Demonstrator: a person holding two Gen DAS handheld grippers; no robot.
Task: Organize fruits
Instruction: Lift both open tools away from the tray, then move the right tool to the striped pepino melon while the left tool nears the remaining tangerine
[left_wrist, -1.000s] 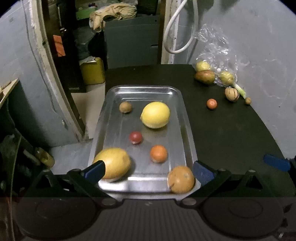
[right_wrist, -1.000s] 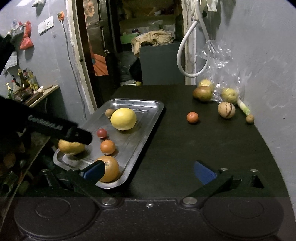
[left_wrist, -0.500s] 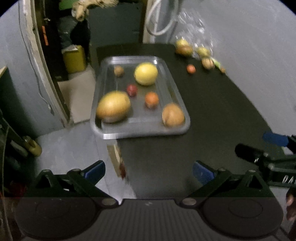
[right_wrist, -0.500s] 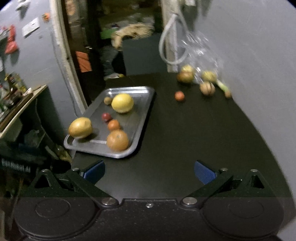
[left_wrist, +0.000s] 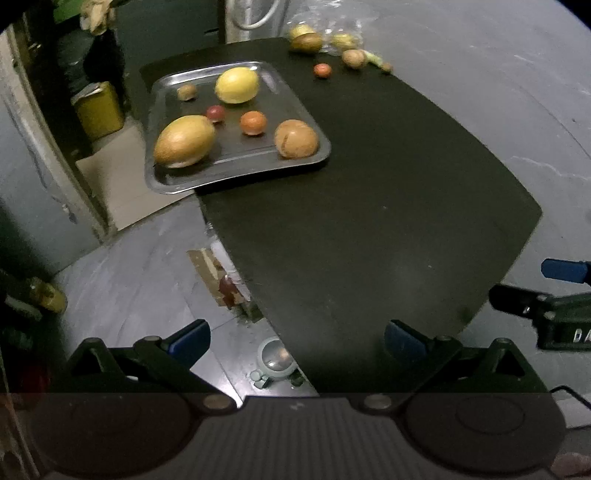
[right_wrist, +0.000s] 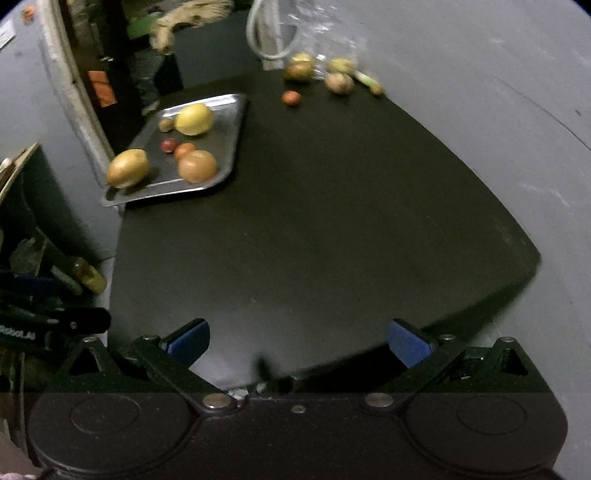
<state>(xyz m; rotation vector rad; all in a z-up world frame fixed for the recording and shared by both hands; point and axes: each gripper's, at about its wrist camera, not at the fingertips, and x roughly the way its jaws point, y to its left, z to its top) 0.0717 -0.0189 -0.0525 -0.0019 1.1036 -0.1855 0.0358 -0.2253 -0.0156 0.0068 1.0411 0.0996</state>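
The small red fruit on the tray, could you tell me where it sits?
In the left wrist view the small red fruit lies mid-tray, between the large oval yellow fruit and the small orange fruit.

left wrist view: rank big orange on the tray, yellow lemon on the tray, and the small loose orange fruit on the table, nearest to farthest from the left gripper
1. big orange, tray's near right corner.
2. yellow lemon, toward the tray's far end.
3. small loose orange fruit, on the black table beyond the tray, to the right.

The left gripper hangs open, back off the table's near edge.
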